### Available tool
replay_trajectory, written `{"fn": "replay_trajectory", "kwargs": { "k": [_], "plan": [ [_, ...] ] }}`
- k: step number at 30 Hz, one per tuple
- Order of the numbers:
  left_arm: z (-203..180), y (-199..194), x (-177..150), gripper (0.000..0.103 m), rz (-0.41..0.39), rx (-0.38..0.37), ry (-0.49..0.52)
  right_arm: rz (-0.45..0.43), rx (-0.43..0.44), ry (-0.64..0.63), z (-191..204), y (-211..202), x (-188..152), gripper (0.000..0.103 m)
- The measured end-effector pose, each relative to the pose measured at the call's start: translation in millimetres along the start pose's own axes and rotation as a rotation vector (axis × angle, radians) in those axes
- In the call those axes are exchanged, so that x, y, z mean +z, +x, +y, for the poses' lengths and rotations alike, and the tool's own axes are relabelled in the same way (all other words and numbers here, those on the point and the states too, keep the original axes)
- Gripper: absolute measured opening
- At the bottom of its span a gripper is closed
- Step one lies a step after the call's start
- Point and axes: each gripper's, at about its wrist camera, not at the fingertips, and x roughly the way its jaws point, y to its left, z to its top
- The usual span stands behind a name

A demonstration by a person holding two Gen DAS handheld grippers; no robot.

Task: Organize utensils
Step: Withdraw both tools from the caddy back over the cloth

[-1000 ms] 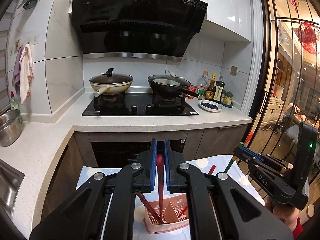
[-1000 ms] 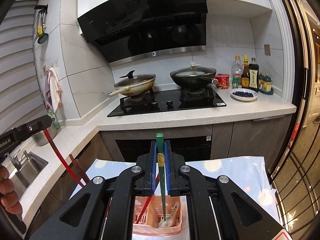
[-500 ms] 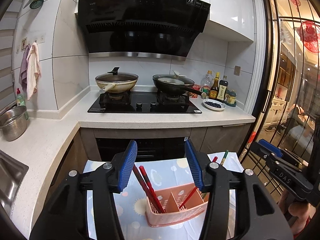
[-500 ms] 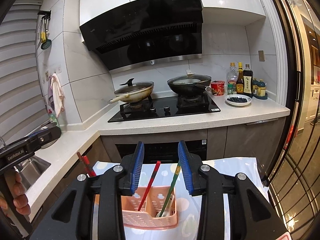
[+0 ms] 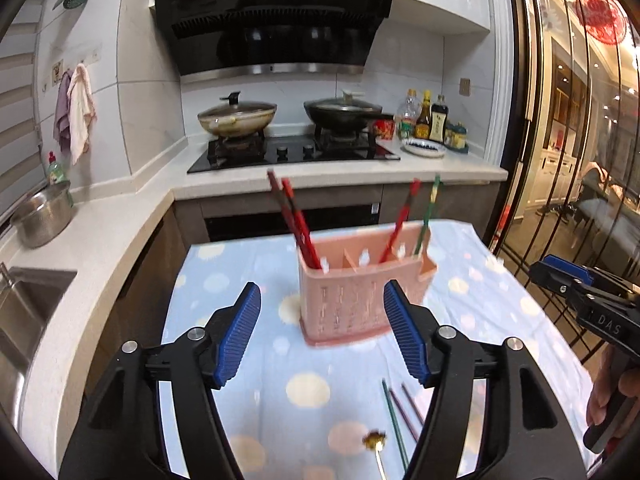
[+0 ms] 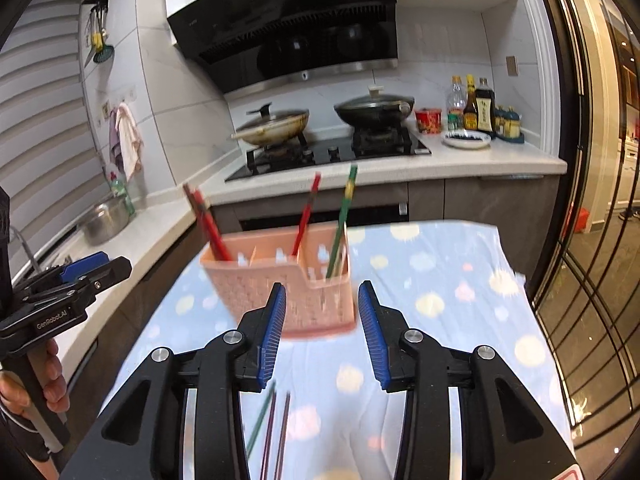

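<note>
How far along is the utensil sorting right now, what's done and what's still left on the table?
Done: four chopsticks stand in the pink caddy, a red pair at one end, one red and one green at the other. In hand: nothing; the left gripper and right gripper are open and empty, their jaws having just opened. Left: loose chopsticks and a spoon on the cloth.

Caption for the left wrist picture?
Open left gripper faces a pink utensil basket holding chopsticks on a dotted cloth.

Blue dotted tablecloth (image 5: 248,264) carries pink caddy (image 5: 352,304) and loose chopsticks (image 5: 394,420).
</note>
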Motion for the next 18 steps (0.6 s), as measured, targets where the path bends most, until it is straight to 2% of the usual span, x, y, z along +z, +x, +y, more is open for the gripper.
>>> {"fn": "replay_trajectory", "kwargs": {
  "k": [9, 13, 18],
  "plan": [
    [-7.8, -22.0, -96.2, 0.067, 0.128, 0.003, -0.040, 0.128, -0.014, 0.005, 9.4, -32.6, -108.6, 0.037],
    [-13.0, -25.8, -133.7, 0.071, 0.187, 0.024, -0.056, 0.160, -0.039, -0.001, 15.7, -45.1, -147.5, 0.037],
    [-24.1, -28.1, -174.3, 0.080, 0.262, 0.019, -0.067, 0.221, -0.034, -0.001, 22.3, -48.9, -185.6, 0.037]
  ]
}}
